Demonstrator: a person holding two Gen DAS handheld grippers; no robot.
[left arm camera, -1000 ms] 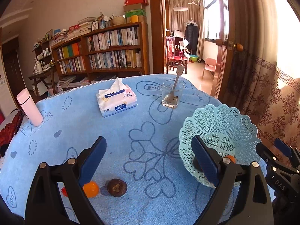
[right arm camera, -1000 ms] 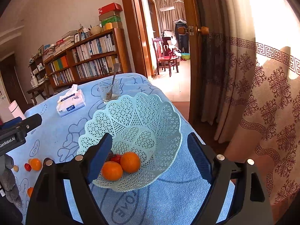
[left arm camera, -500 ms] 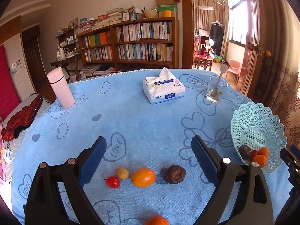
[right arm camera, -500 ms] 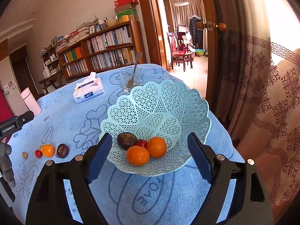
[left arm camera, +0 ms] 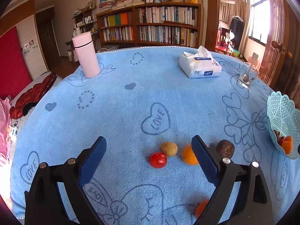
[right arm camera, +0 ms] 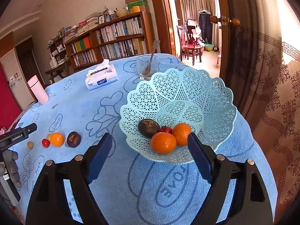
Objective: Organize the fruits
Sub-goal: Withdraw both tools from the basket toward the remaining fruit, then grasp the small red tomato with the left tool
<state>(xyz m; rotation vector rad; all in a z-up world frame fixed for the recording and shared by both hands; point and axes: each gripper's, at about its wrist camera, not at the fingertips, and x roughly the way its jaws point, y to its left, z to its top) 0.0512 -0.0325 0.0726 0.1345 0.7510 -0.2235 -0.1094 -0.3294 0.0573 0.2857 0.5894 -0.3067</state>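
Observation:
On the blue tablecloth lie a red cherry tomato (left arm camera: 158,160), a small tan fruit (left arm camera: 169,149), an orange (left arm camera: 188,155) and a dark wrinkled passion fruit (left arm camera: 225,148); another orange fruit (left arm camera: 201,207) lies nearer. My left gripper (left arm camera: 149,163) hovers open just above and before them, empty. The pale green lattice basket (right arm camera: 215,101) holds two oranges (right arm camera: 163,142), a red fruit (right arm camera: 166,130) and a dark passion fruit (right arm camera: 149,127). My right gripper (right arm camera: 150,158) stands open and empty at the basket's near rim.
A pink flask (left arm camera: 86,57), a tissue pack (left arm camera: 199,67) and a glass with a spoon (left arm camera: 247,76) stand toward the table's far side. A gloved hand (right arm camera: 11,166) holds the left gripper. A curtain (right arm camera: 271,93) hangs right of the table.
My left gripper swung left, away from the basket, and sank toward the loose fruits, which now sit between its fingers' line. The right gripper drew back slightly from the basket.

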